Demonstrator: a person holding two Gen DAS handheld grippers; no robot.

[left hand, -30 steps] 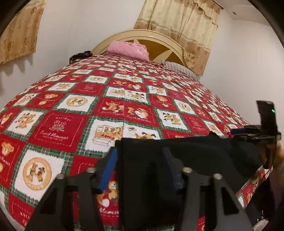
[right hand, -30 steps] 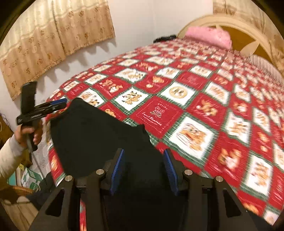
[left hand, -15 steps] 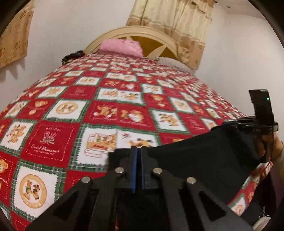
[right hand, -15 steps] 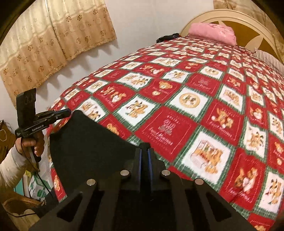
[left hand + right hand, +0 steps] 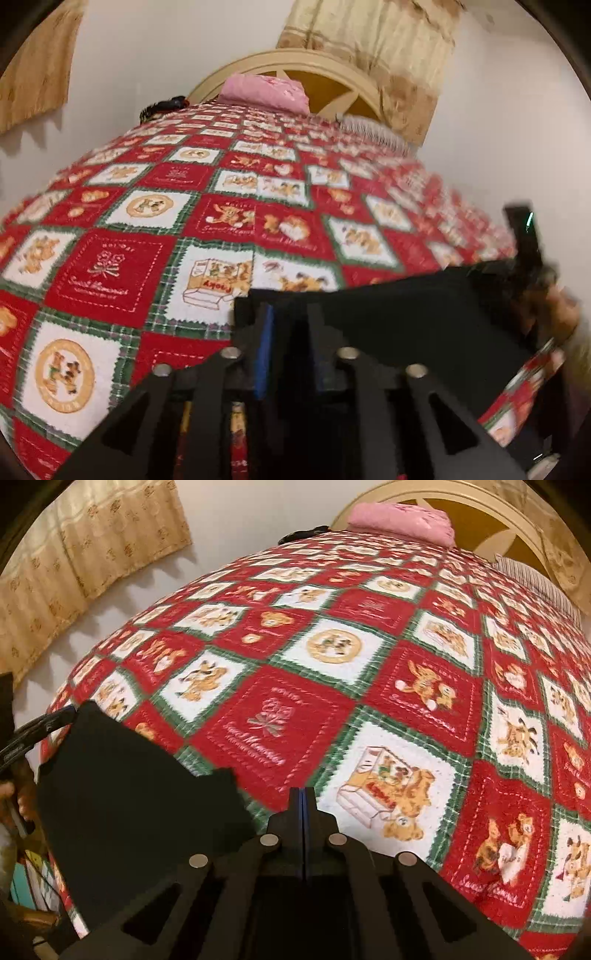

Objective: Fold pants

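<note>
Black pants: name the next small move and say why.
Probably close the left gripper on the pants edge. Its jaws stand parted with black fabric between them, while the right gripper is shut beside the other corner.

Items in the room, counted from the foot of the bed.

- **Pants:** one pair of black pants (image 5: 406, 325).
- **Grippers:** two, hand-held: the left gripper (image 5: 291, 321) and the right gripper (image 5: 303, 805). Each has two fingers and four round silver bolt heads across its frame.
- **Quilt:** one red, white and green patchwork quilt (image 5: 332, 686).
- **Headboard:** one cream arched headboard (image 5: 295, 61).
- **Pillows:** two at the head: one pink pillow (image 5: 264, 92) and one striped pillow (image 5: 373, 133).
- **Unidentified:** one small dark object (image 5: 162, 107) near the pink pillow, too small to identify.
- **Curtains:** two, beige and patterned: one side-wall curtain (image 5: 33, 74) and one rear curtain (image 5: 369, 44) behind the headboard.
</note>
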